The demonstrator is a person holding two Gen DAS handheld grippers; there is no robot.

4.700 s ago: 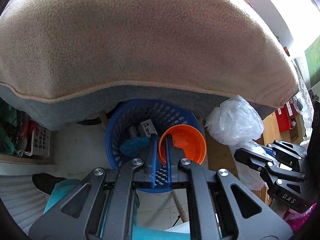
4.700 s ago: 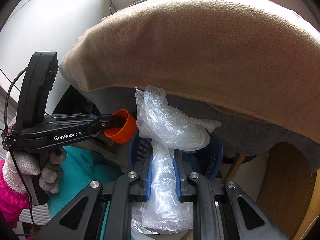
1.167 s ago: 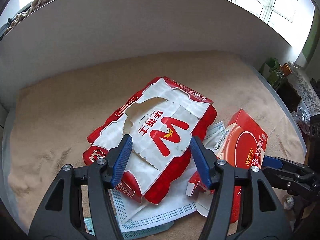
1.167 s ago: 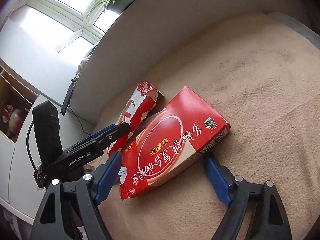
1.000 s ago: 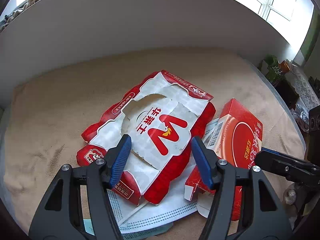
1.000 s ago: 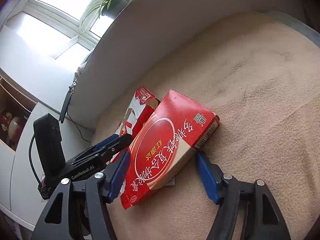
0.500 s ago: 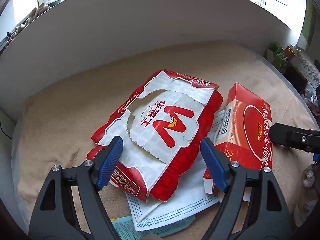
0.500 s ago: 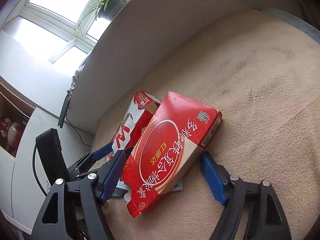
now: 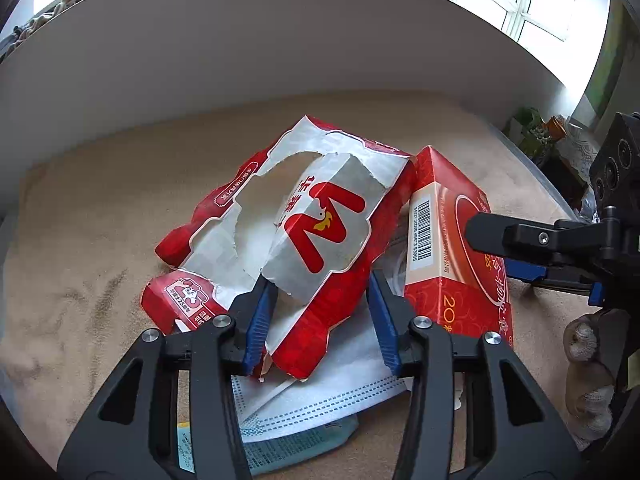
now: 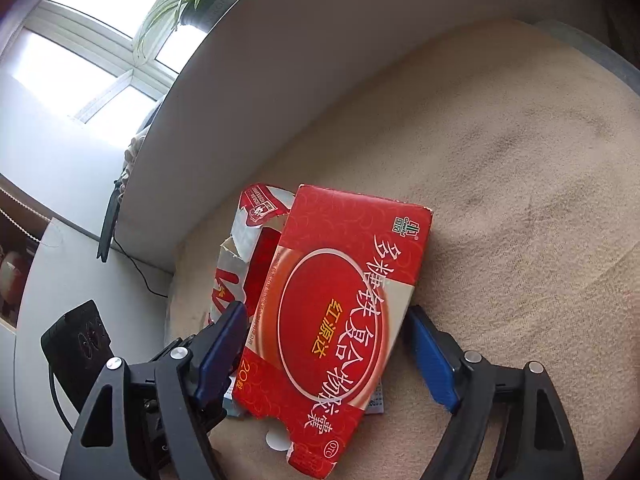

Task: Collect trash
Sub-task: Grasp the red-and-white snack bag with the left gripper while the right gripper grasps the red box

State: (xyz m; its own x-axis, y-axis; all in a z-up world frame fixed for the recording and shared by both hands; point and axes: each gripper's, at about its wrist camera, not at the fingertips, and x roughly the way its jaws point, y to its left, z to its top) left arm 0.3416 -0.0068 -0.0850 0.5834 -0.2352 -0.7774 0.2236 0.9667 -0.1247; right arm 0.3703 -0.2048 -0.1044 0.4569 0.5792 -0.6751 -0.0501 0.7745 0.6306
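On the beige blanket-covered surface [image 9: 100, 208], the torn red-and-white wrapper [image 9: 304, 236] lies straight ahead between the closing jaws of the left hand-held gripper [image 9: 320, 320], pads touching. The red box [image 10: 344, 312] runs lengthwise between the right hand-held gripper's [image 10: 328, 356] opening jaws, ungripped.

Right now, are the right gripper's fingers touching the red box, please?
Apart: in the right wrist view, the right gripper straddles the red box, jaws opening, beige cloth showing beside its right finger.

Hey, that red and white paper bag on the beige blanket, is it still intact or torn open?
Torn open. The paper bag has a ragged hole across its white face, with jagged edges and a loose flap lifted.
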